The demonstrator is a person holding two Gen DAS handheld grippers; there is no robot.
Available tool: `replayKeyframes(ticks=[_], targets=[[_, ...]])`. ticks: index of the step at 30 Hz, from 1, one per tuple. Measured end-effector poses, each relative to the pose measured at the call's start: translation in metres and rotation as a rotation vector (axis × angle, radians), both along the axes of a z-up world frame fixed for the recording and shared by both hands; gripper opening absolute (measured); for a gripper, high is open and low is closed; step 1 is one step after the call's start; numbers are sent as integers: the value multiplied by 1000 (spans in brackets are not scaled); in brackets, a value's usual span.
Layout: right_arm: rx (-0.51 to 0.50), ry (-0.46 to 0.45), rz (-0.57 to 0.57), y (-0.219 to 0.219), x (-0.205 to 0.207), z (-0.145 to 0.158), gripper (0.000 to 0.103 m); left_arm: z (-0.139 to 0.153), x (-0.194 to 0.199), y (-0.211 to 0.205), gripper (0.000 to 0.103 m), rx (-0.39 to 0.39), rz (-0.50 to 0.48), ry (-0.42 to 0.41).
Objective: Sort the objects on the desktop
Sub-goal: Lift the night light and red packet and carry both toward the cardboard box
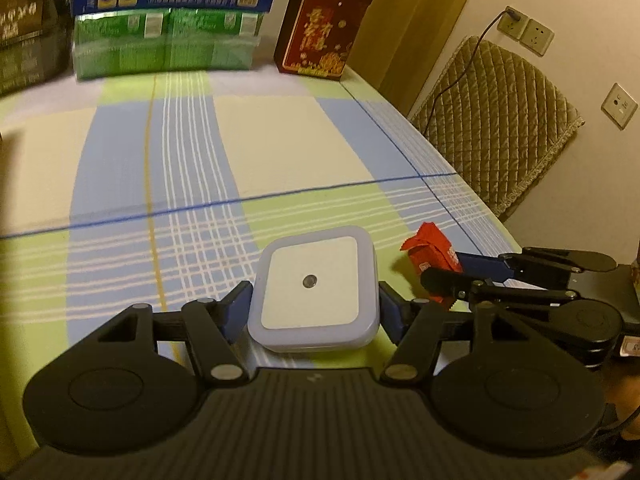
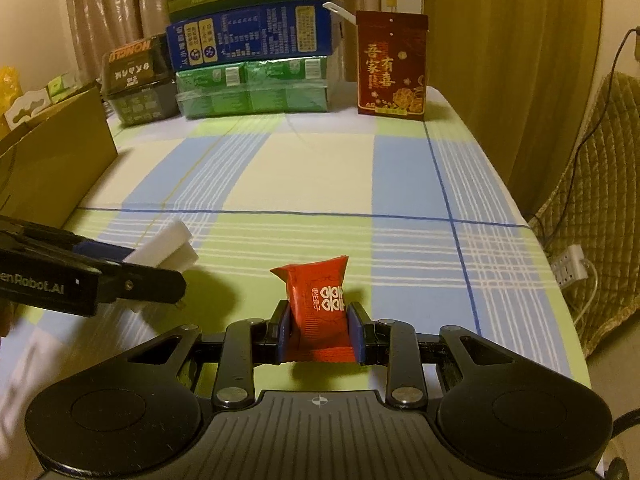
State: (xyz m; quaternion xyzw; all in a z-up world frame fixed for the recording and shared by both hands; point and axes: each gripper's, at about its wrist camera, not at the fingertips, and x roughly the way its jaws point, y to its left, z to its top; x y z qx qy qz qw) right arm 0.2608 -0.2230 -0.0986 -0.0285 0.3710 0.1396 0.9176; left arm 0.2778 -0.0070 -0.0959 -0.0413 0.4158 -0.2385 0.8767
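Our left gripper (image 1: 313, 306) has its blue pads (image 1: 236, 312) set against both sides of a white square night light (image 1: 313, 292), the fingers spread wide, as wide as the light's body. The light sits flat between them, face up, with a small dark sensor dot in the middle. From the right wrist view we see the same light (image 2: 168, 246) sticking out past the left fingers, held over the near left part of the table; we cannot tell whether it touches the cloth.

Our right gripper (image 2: 319, 322) is closed much narrower on a red candy packet (image 2: 320, 304). The packet stands upright between the pads (image 2: 356, 332), its crimped top edge free above them. In the left wrist view the packet (image 1: 430, 250) shows just beside the light, to its right, close to the table's right edge.

The checked tablecloth (image 2: 320, 172) lies bare across its whole middle, giving us open room ahead of both grippers. At the far edge stands a row: a dark box (image 2: 136, 80), green packs (image 2: 252, 88) with a blue box (image 2: 252, 36) stacked on top, and a red box (image 2: 392, 64) upright near the far right corner. A cardboard box (image 2: 52, 160) closes off the left side. Past the right edge we see a quilted chair back (image 1: 500, 120), a cord and wall sockets (image 1: 528, 32).
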Motion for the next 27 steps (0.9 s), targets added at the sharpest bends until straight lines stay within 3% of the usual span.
replayKeyframes(ticks=[11,27], targets=[[37,10,-54,-7,-17,20,27,16,-23,-4,61,40,6,-23],[70,-38,-23,18,-88,92,27,91,-105,4,61,40,40,-125]])
